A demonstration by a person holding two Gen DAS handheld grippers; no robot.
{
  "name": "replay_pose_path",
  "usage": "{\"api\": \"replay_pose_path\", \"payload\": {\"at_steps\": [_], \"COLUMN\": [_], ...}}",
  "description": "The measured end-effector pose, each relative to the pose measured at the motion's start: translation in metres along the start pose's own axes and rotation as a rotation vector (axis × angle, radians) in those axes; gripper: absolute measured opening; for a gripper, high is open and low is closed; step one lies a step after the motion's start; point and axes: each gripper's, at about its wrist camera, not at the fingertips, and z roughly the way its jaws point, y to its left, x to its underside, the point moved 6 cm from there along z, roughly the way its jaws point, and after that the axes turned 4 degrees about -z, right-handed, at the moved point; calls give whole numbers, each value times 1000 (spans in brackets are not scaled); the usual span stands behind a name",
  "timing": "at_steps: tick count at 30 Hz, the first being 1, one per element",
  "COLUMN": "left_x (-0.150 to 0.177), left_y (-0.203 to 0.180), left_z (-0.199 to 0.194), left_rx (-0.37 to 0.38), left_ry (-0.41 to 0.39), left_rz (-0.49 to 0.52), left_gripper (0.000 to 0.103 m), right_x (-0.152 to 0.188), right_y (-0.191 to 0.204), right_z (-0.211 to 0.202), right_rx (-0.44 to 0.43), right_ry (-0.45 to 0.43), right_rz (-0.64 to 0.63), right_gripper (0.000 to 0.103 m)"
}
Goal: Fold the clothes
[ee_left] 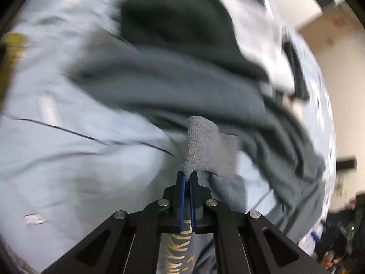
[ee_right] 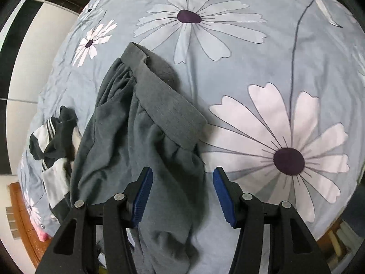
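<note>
Left gripper [ee_left: 187, 178], fingers pinching the ribbed cuff [ee_left: 203, 146] of the grey sweatshirt [ee_right: 136, 141] spread on the bed [ee_right: 262, 52]; right gripper [ee_right: 182, 182] fingers spread above its sleeve; the shallow pinch may slip, spoiling the fold.

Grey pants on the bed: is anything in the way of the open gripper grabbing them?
Nothing visible. The right gripper hangs open just over the grey pants, with only air between. The striped garment lies off to the side.
</note>
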Motion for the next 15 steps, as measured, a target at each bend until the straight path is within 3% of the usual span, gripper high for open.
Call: {"api": "replay_pose_path", "payload": {"at_steps": [3, 8, 11, 15], "left_x": [-9, 12, 42, 67], "left_y": [60, 178, 217, 218], "left_z": [-55, -88, -89, -78], "left_rx": [-108, -275, -256, -221], "left_ry": [-128, -182, -164, -158], "left_rz": [-141, -404, -543, -622], "left_gripper": [4, 4, 4, 4], "right_x": [-6, -13, -7, -3], "right_y": [-7, -18, -27, -32], "right_z": [5, 21, 28, 44], "right_rx": [-17, -5, 10, -21], "right_ry": [6, 33, 52, 80], "right_rz": [12, 10, 18, 66], "right_gripper": [57, 57, 57, 57]}}
